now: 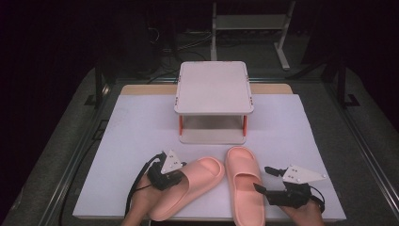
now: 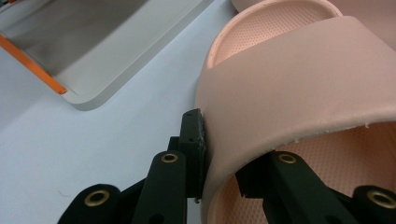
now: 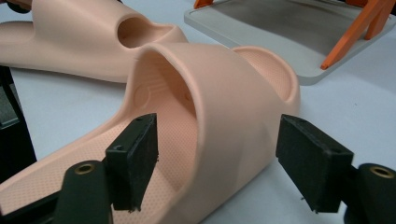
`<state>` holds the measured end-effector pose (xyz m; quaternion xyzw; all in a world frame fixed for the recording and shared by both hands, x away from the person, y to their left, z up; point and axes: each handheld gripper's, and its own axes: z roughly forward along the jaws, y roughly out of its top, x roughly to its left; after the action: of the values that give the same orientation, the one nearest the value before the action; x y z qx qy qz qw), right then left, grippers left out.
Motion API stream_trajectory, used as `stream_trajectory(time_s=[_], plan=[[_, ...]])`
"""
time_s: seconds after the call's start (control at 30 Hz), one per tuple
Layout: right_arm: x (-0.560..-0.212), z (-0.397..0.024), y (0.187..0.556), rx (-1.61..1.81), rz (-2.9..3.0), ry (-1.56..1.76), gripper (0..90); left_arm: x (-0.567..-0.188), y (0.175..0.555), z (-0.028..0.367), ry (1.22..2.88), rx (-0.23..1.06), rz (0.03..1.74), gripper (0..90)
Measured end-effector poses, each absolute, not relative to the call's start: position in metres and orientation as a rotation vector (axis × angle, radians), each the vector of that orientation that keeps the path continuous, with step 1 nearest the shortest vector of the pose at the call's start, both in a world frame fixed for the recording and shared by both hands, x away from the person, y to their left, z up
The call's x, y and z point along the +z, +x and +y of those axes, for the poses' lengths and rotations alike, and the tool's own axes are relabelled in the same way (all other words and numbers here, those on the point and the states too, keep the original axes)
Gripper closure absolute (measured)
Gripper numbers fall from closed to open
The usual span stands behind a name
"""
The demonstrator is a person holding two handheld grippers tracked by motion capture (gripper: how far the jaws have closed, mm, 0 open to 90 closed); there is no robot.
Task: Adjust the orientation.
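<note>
While the left slipper lies angled on the white table cover, toe pointing far and to the right, the left gripper has it by the strap: in the left gripper view one black pad presses the outside of the pink band and the other jaw sits inside, under the band, so the jaws are clamped on that strap wall. That slipper's heel end reaches the near edge of the table, beside the person's left hand.

Just beside it, to the right, the right slipper lies nearly straight, toe far, heel near. The two toes stand close together, almost touching. Over to the right gripper: its jaws are spread wide, one pad inside the slipper over the dimpled footbed, the other pad out past the strap's outer side. Neither pad presses the band; there's a gap on both sides. The person's right hand comes in at the near right corner.

Farther off, centred on the table, stands a small two-tier rack, pale grey shelves with orange posts; the slipper toes point toward its lower shelf.

No brand, label or readable writing shows on slippers, rack or grippers; a faint moulded mark inside the right slipper is too soft to read.
</note>
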<state>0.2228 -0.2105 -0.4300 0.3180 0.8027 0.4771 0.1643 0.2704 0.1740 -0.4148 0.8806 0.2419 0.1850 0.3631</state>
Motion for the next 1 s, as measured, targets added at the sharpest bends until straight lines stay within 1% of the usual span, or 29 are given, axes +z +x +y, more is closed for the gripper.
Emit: stream_trajectory(time_s=[0.13, 0.17, 0.2, 0.3, 0.5, 0.63, 0.73, 0.9, 1.0], plan=[[-0.429, -0.204, 0.224, 1.329, 2.272, 0.902, 32.1, -0.415, 0.271, 0.175, 2.259, 0.486, 0.641, 74.6], [-0.43, -0.201, 0.225, 1.309, 2.262, 0.899, 34.3, -0.414, 0.271, 0.175, 2.253, 0.491, 0.648, 74.6], [-0.43, -0.201, 0.225, 1.309, 2.262, 0.899, 34.3, -0.414, 0.271, 0.175, 2.253, 0.491, 0.648, 74.6], [-0.432, -0.194, 0.227, 1.266, 2.24, 0.908, 38.0, -0.414, 0.271, 0.175, 2.24, 0.501, 0.671, 74.7], [-0.435, -0.189, 0.23, 1.231, 2.224, 0.925, 40.5, -0.413, 0.274, 0.175, 2.235, 0.518, 0.711, 75.0], [-0.435, -0.187, 0.232, 1.232, 2.225, 0.944, 41.7, -0.413, 0.276, 0.174, 2.228, 0.54, 0.78, 75.1], [-0.436, -0.186, 0.232, 1.236, 2.23, 0.947, 42.0, -0.414, 0.276, 0.173, 2.228, 0.549, 0.801, 75.1], [-0.435, -0.188, 0.233, 1.232, 2.218, 0.969, 47.5, -0.415, 0.279, 0.168, 2.226, 0.571, 0.843, 75.5], [-0.436, -0.187, 0.233, 1.221, 2.217, 0.969, 48.9, -0.415, 0.279, 0.166, 2.229, 0.577, 0.846, 75.4]])
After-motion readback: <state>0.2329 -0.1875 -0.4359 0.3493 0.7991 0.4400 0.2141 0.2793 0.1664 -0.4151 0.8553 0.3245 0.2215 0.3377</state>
